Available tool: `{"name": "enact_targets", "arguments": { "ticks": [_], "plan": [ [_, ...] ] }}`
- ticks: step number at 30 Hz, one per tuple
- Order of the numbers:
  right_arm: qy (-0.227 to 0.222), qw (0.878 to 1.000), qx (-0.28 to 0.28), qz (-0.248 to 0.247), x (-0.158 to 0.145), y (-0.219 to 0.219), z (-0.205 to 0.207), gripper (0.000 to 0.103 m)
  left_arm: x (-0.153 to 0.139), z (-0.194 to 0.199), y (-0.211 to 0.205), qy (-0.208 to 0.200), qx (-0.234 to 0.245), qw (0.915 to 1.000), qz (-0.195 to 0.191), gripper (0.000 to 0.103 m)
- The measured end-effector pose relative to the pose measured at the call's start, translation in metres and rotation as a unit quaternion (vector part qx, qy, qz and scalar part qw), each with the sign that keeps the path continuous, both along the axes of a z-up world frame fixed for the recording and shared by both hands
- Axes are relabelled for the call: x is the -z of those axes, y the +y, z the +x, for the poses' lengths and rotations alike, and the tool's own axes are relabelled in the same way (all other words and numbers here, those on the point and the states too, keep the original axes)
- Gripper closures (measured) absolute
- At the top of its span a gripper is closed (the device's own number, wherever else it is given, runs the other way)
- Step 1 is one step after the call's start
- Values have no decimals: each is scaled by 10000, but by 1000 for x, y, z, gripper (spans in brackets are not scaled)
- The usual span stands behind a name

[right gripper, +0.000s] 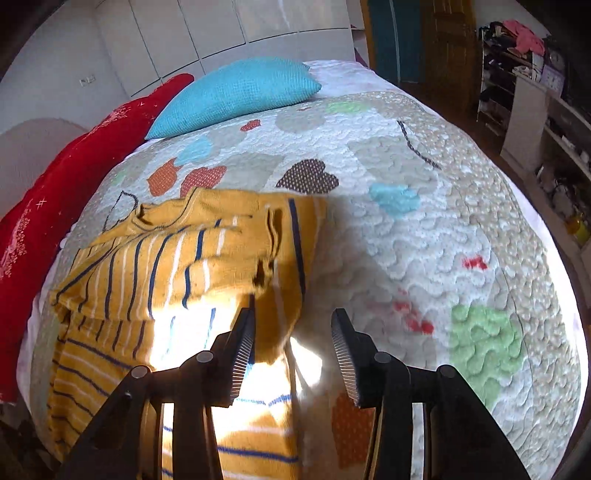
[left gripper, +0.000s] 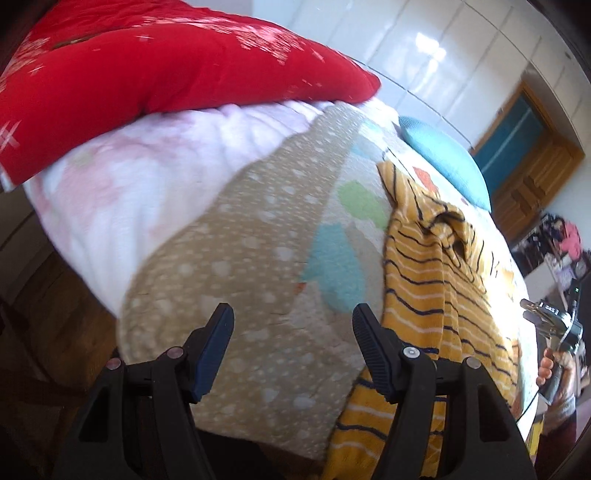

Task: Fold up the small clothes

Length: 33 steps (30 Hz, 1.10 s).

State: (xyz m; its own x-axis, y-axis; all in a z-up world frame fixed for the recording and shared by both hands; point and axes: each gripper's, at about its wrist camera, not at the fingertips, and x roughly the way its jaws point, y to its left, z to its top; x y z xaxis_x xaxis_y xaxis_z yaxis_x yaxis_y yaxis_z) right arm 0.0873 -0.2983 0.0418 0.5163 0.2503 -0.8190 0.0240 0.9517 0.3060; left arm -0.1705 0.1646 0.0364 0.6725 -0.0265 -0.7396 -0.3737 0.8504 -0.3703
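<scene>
A small yellow sweater (right gripper: pixel 155 269) with navy and white stripes lies partly folded on the quilted bedspread (right gripper: pixel 424 229). Its sleeves are laid across the body. My right gripper (right gripper: pixel 293 317) is open and empty, hovering just above the sweater's right edge. In the left wrist view the sweater (left gripper: pixel 436 266) lies to the right. My left gripper (left gripper: pixel 293 314) is open and empty over the bedspread (left gripper: pixel 240 295), its right finger beside the sweater's left edge. The right gripper (left gripper: pixel 550 321) shows at the far right, held in a hand.
A red cushion (left gripper: pixel 166 66) and a turquoise pillow (right gripper: pixel 236 92) lie at the head of the bed. A pale pink blanket (left gripper: pixel 129 177) lies under the red cushion. White wardrobes (right gripper: pixel 221 29), a wooden door (left gripper: pixel 532 166) and cluttered shelves (right gripper: pixel 535 74) stand around the bed.
</scene>
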Motion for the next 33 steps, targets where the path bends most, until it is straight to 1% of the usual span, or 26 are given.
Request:
{"name": "enact_targets", "arguments": {
  "ticks": [2,4,6,8,10,11,14,16,17,18,20,22,23,25,26,28,29,30,31,32,33],
  "plan": [
    [58,9996,-76,278,9,-7,-26,45,4,14,-10,68,196,9998,-24,37],
    [177,9983,-162,522,23,-11,-50,44,8,24,-19,108,357,9993,-18,37],
    [229,9980,-195,557,32,-12,-70,44,8,33,-27,125,482,9987,127,37],
    [49,9989,-219,403,30,-10,-83,44,5,41,-36,132,564,9980,249,37],
    [-265,9988,-261,303,17,-3,-88,44,1,48,-40,84,629,9976,262,37],
    [-408,9980,-329,356,8,4,-87,44,-1,51,-43,51,643,9975,288,37],
    [-678,9929,-765,614,-13,37,-74,44,-5,56,-52,-35,640,9965,536,37],
    [-767,9885,-1105,699,-22,69,-62,45,1,60,-58,15,564,9945,879,34],
    [-824,9861,-1247,728,-27,87,-55,49,6,63,-60,115,514,9932,1039,34],
    [-894,9837,-1374,737,-32,106,-48,58,12,65,-60,211,504,9922,1124,34],
    [-1039,9796,-1564,713,-44,142,-31,65,16,62,-62,196,539,9909,1219,34],
    [-1120,9751,-1731,812,-55,174,-7,66,13,58,-66,189,612,9886,1360,34],
    [-1124,9733,-1815,848,-60,191,8,66,11,55,-67,197,643,9883,1369,34],
    [-1160,9732,-1859,697,-63,224,34,66,9,49,-67,175,688,9896,1249,34],
    [-1040,9733,-1931,676,-58,241,45,66,8,46,-67,152,702,9906,1163,34],
    [-550,9717,-2129,863,-36,268,62,66,6,36,-63,114,675,9925,1009,34],
    [-259,9690,-2278,922,-21,280,64,66,6,32,-61,104,646,9932,966,33],
    [-4,9673,-2386,863,-7,291,61,66,6,28,-60,100,613,9936,945,33],
    [117,9675,-2422,711,6,296,52,66,5,25,-56,102,574,9940,929,33],
    [85,9666,-2487,609,13,299,39,65,5,23,-53,104,538,9942,921,33],
    [-85,9654,-2562,484,12,300,24,65,5,20,-49,111,499,9945,917,33]
  ]
}}
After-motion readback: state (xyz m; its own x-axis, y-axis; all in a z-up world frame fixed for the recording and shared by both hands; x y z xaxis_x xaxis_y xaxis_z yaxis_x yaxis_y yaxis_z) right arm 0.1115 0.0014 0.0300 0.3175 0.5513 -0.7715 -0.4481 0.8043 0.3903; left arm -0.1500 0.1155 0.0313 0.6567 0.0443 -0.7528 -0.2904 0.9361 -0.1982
